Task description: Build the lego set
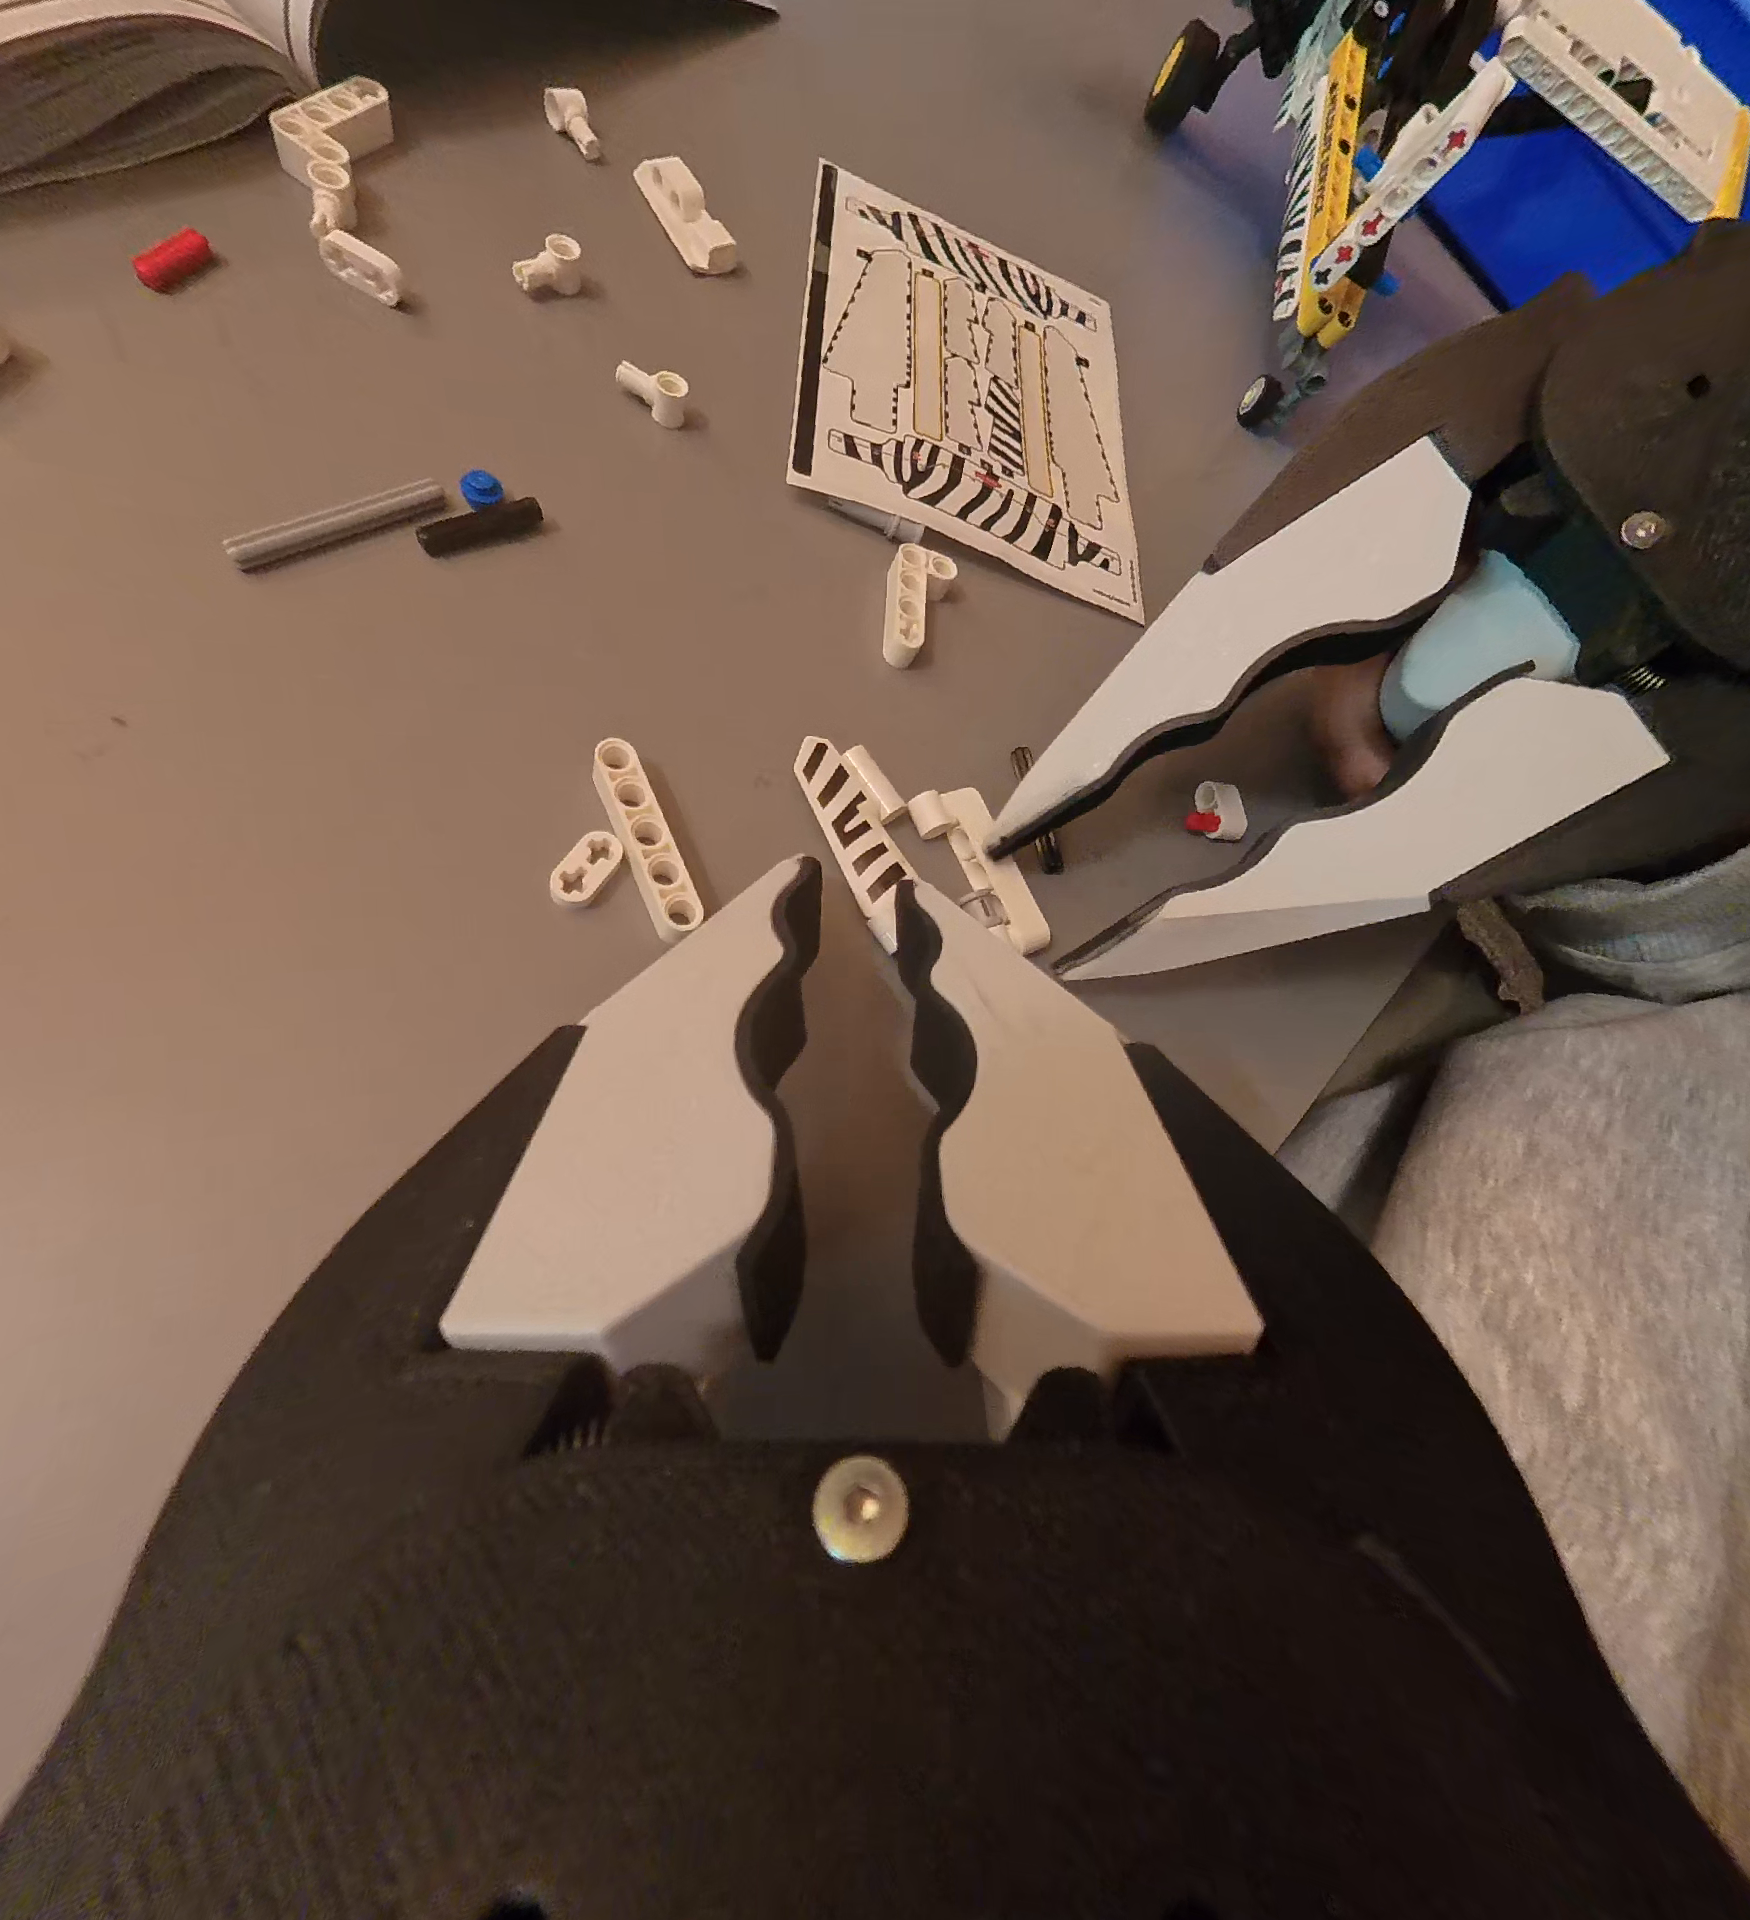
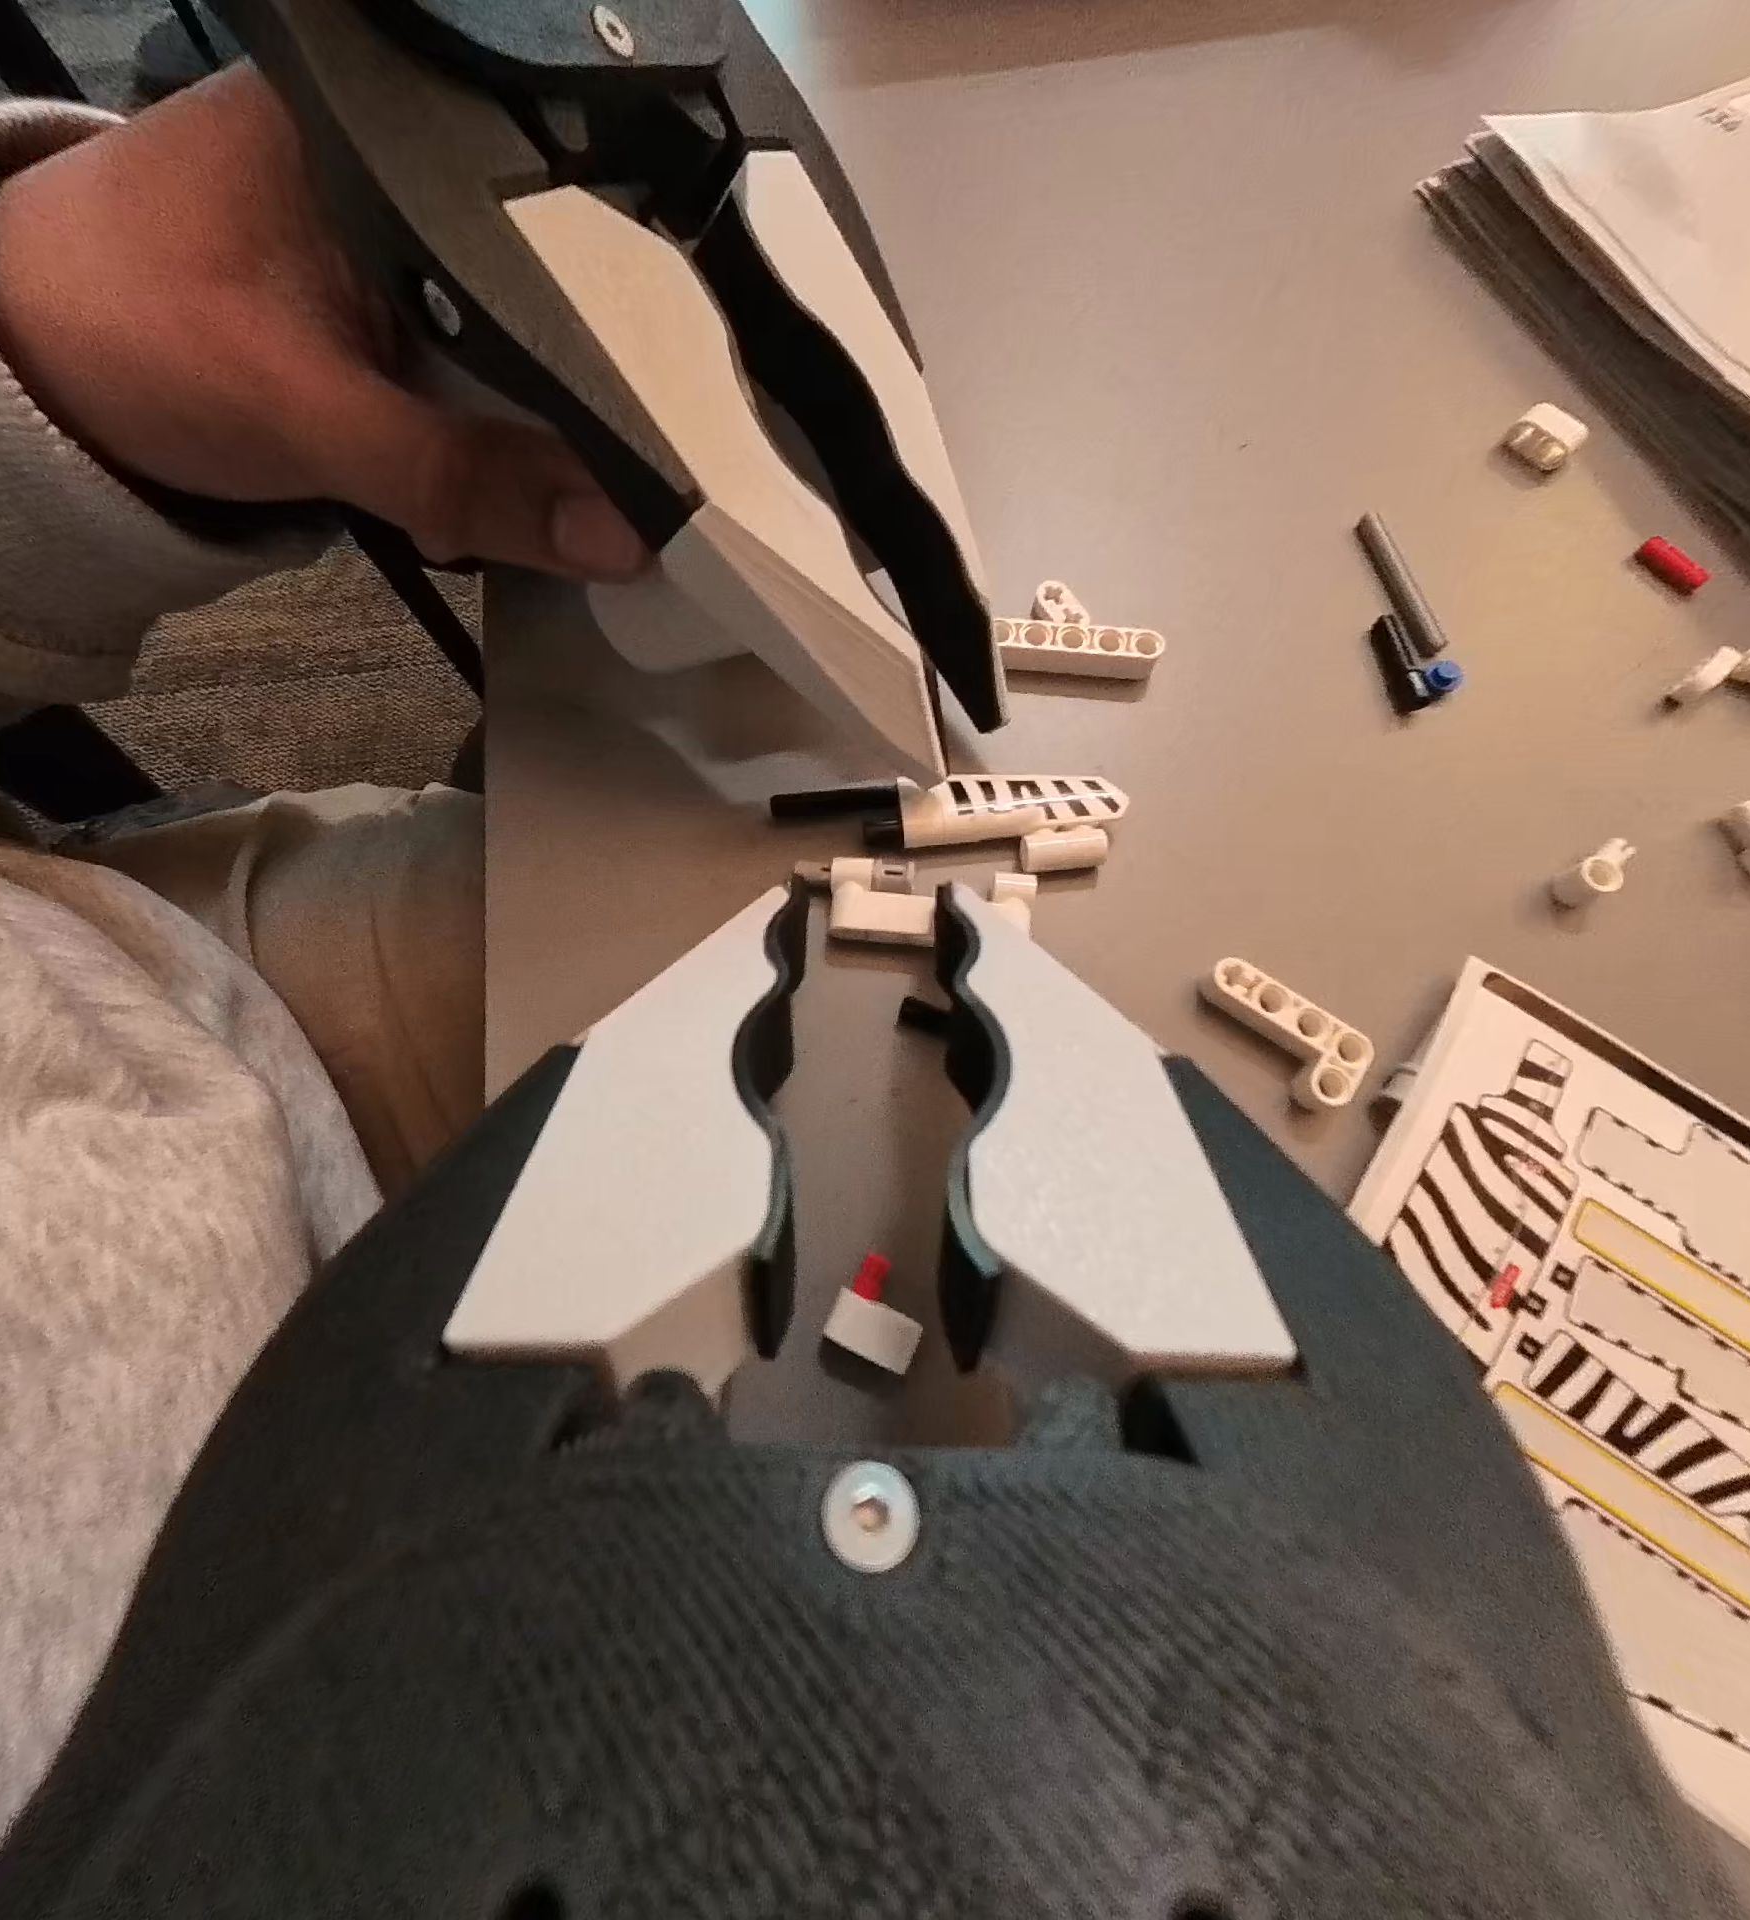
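A white piece with zebra stripes lies on the grey table near its front edge, a black axle at one end. A white connector sub-assembly lies right beside it. My left gripper is narrowly open, its tips just over the near end of the striped piece; it also shows from the side in the right wrist view. My right gripper is open, its tips on either side of the sub-assembly. A small white piece with a red pin lies under it.
A sticker sheet, an open booklet and a part-built yellow and white model by a blue bin ring the work spot. Loose parts lie around: a five-hole beam, an L-beam, a grey axle. The table edge is close. My left and right fingertips are right by each other.
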A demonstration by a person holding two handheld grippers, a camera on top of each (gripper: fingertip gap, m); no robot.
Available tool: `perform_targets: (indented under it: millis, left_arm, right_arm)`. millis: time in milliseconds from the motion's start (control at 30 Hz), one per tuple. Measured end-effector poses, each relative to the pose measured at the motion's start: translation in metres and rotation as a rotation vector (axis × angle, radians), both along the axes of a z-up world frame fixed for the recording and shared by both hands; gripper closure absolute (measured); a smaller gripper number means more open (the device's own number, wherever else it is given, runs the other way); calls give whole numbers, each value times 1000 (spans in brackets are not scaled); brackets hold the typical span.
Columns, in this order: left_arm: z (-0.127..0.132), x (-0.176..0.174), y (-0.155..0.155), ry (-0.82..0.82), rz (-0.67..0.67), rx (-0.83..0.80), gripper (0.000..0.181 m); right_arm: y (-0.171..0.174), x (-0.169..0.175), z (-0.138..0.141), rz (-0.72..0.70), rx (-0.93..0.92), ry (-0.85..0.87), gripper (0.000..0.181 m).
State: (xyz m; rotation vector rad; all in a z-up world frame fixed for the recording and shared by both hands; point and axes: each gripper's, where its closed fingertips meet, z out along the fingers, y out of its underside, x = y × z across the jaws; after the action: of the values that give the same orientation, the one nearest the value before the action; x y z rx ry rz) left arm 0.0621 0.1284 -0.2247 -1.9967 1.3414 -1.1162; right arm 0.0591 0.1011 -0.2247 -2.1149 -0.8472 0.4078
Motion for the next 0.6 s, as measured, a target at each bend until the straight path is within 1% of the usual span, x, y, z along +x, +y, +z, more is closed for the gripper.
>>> perform_targets:
  millis: [33, 100, 200, 300, 367, 600]
  left_arm:
    - [0, 0, 0, -2, 1, -2, 168]
    - [0, 0, 0, -6, 2, -7, 168]
    - [1, 0, 0, -11, 4, -13, 168]
    - [1, 0, 1, -11, 5, -14, 168]
    - [1, 0, 1, -11, 6, -13, 169]
    - [1, 0, 1, -10, 8, -14, 169]
  right_arm:
    - [0, 1, 0, -4, -3, -5, 156]
    - [1, 6, 0, -26, -3, -20, 146]
    - [3, 9, 1, -47, -6, -4, 136]
    - [2, 8, -3, -49, -44, 10, 136]
    - [2, 8, -7, -44, -54, -5, 141]
    - [4, 5, -7, -22, -33, -37, 143]
